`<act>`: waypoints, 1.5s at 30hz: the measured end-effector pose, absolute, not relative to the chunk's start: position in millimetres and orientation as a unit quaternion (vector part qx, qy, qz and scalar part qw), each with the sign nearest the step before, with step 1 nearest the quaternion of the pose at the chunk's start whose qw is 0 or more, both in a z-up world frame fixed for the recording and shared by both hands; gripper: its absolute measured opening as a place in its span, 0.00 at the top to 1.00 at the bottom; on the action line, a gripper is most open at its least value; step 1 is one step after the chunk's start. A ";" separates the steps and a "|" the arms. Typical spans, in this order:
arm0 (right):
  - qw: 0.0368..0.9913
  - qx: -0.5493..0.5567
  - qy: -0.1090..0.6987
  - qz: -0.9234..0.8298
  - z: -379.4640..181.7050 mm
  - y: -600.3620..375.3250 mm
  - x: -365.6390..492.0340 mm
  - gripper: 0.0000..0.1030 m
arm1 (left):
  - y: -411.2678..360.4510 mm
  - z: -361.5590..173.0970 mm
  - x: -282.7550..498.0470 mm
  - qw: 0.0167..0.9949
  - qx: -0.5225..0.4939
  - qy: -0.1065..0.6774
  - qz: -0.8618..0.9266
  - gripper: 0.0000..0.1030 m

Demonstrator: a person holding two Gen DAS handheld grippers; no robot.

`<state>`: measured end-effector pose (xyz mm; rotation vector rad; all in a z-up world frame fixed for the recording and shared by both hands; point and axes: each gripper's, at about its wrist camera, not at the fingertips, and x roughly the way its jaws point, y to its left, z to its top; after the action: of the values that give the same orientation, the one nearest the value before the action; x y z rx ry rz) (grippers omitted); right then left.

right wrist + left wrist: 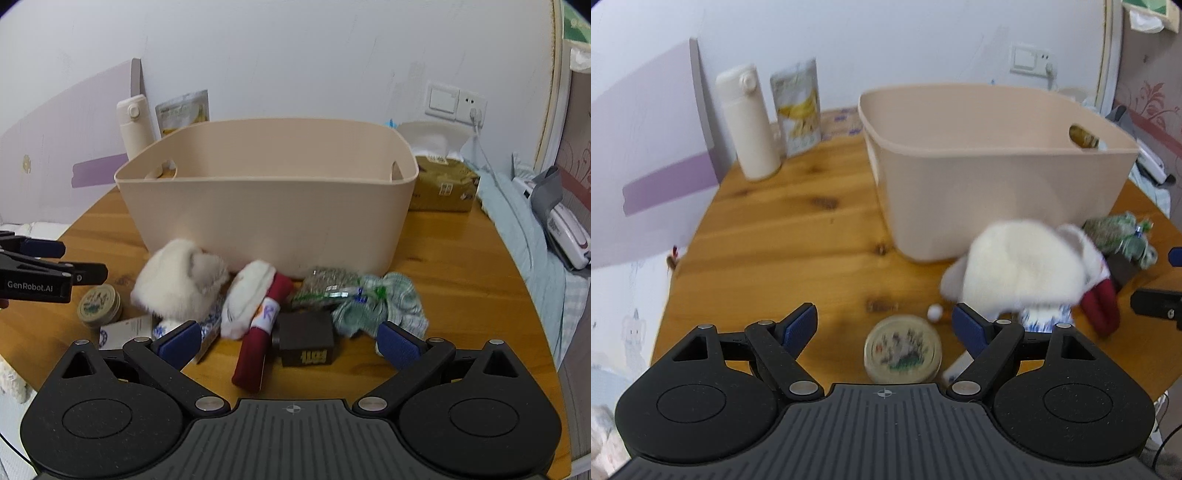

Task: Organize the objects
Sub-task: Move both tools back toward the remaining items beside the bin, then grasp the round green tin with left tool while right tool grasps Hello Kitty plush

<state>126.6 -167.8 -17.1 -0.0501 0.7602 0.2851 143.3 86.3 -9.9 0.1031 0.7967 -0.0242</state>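
Observation:
A beige plastic basket [266, 221] stands on the round wooden table [775, 229], also in the left wrist view [997, 177]. In front of it lie a white fluffy toy [177, 284], also in the left wrist view [1019, 266], a white and red cloth roll [258, 325], a small black box [306, 343], a green checked cloth [384, 306] and a foil packet [328, 284]. A round tin [903, 349], also in the right wrist view [99, 304], lies just before my open, empty left gripper [884, 325]. My right gripper [290, 341] is open and empty above the black box and red roll.
A cream flask [748, 122] and a snack pouch [798, 107] stand at the table's back left by the wall. A brown tissue box [443, 184] sits behind the basket to the right. A small card [125, 328] lies beside the tin. A bed with a white device [565, 229] lies right.

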 end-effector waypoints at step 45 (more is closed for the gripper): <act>0.898 -0.033 0.415 0.142 -60.6 -132.8 149.4 0.33 | 92.2 -46.8 150.8 0.909 0.028 0.413 -0.044 0.36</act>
<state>149.4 -132.8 -60.6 -0.0675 0.8583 0.2945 150.8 92.2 -46.8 0.0569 0.8525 -0.0912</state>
